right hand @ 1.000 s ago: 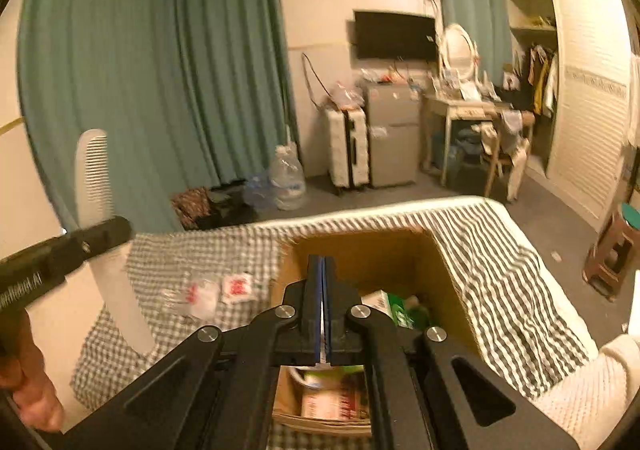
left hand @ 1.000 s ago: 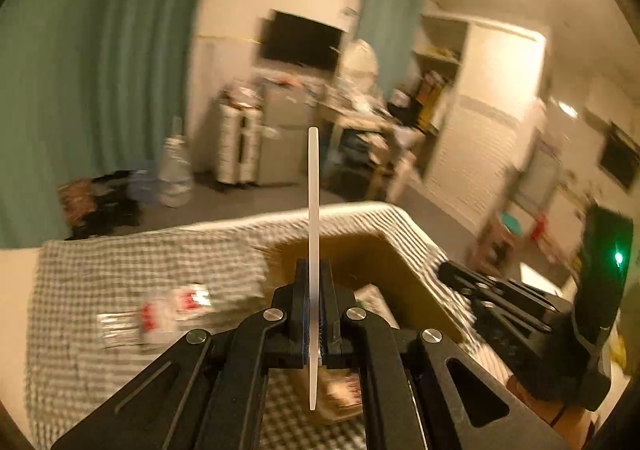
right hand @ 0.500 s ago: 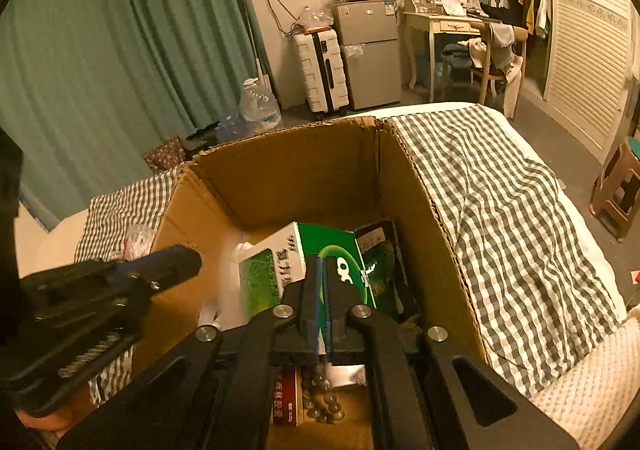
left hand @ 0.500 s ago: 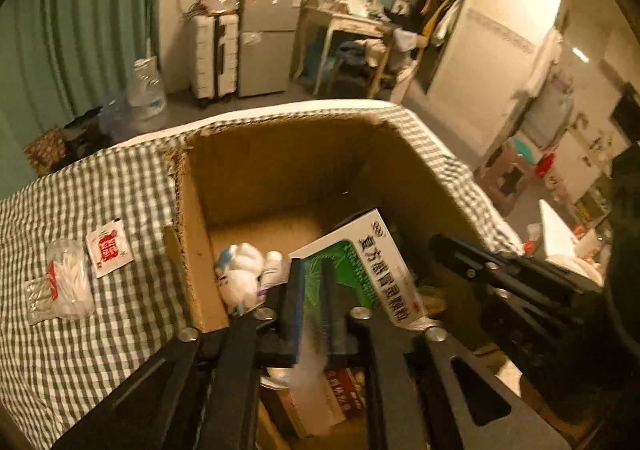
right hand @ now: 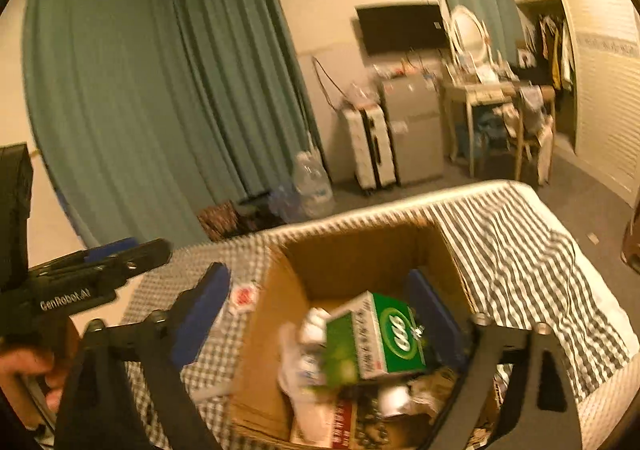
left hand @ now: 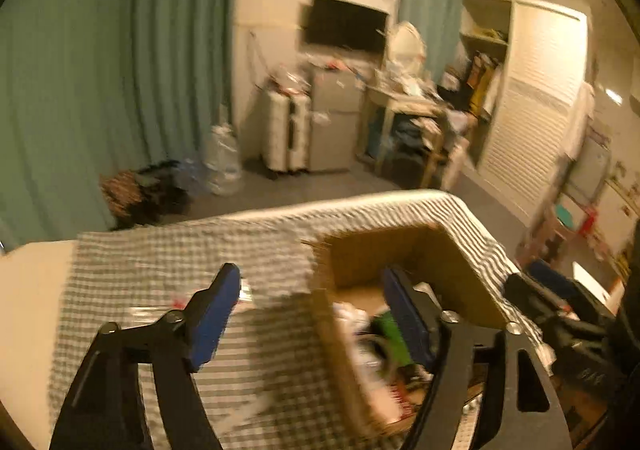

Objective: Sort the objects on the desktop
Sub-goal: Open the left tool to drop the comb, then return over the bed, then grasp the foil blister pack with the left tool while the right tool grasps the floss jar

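An open cardboard box (right hand: 360, 254) sits on a checked tablecloth (right hand: 520, 250). It holds a green and white carton (right hand: 380, 334) and several small items. My right gripper (right hand: 320, 314) is open and empty above the box. My left gripper (left hand: 316, 310) is open and empty, straddling the box's left wall (left hand: 340, 334). It also shows at the left of the right wrist view (right hand: 100, 266). Small red and white packets (right hand: 242, 296) lie on the cloth left of the box, blurred in the left wrist view (left hand: 188, 302).
The table's far edge (left hand: 320, 205) drops to a floor with a water jug (left hand: 224, 165), suitcase (left hand: 286, 133) and cluttered desk (left hand: 412, 109). Green curtains (right hand: 140, 109) hang at the left. The right gripper's body (left hand: 580, 330) is at the right.
The left gripper held a white comb, lowered it into the box and let go; both grippers opened wide and pulled back upward. The comb is out of sight.
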The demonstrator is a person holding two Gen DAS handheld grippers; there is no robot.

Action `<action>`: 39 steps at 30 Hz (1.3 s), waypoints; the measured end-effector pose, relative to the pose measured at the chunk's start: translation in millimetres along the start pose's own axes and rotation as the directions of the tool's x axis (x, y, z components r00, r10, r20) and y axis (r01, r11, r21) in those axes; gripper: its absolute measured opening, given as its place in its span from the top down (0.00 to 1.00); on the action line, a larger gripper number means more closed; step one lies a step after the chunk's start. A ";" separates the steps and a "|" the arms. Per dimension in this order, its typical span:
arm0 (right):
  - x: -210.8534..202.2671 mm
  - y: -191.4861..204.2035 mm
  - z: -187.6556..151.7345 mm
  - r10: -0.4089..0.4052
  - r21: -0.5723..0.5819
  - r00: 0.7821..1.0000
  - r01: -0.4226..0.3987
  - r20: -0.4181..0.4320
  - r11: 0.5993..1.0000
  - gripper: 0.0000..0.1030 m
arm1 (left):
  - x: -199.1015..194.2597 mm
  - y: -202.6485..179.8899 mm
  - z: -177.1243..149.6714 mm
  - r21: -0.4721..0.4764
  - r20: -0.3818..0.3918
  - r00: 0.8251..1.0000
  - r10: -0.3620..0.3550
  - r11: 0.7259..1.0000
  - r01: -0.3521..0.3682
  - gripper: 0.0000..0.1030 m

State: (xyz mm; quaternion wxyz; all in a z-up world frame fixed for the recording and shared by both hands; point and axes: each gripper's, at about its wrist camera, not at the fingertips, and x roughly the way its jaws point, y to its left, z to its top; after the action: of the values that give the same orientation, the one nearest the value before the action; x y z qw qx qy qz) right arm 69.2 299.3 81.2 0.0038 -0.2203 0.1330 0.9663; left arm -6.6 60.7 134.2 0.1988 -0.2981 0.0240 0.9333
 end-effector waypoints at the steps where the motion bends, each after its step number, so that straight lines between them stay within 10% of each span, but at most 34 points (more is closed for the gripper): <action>1: -6.2 8.4 1.8 0.009 -0.009 1.000 -0.008 0.020 1.000 0.05 | -9.5 9.8 0.0 -0.010 0.015 1.000 0.017 1.000 -0.017 0.12; 14: 0.5 144.4 -19.7 0.065 -0.199 0.998 -0.062 0.008 0.978 0.00 | -83.5 162.3 -30.7 -0.165 0.094 0.962 0.257 0.957 -0.239 0.00; 28: 180.6 186.6 -75.5 0.019 -0.222 0.957 -0.087 -0.290 0.971 0.00 | 94.3 258.5 -95.5 -0.126 -0.280 0.915 0.290 0.934 -0.334 0.00; 39: 316.5 194.8 -127.6 -0.018 -0.209 0.889 -0.088 -0.457 0.974 0.01 | 204.9 271.6 -126.6 -0.060 -0.397 0.877 0.271 0.946 -0.319 0.00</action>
State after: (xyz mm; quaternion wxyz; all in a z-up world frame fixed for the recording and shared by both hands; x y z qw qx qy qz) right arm -175.2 62.2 -114.8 -0.0700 -0.4372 0.0243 0.8963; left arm -194.2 -136.7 -105.8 0.0266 -0.4796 0.0499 0.8757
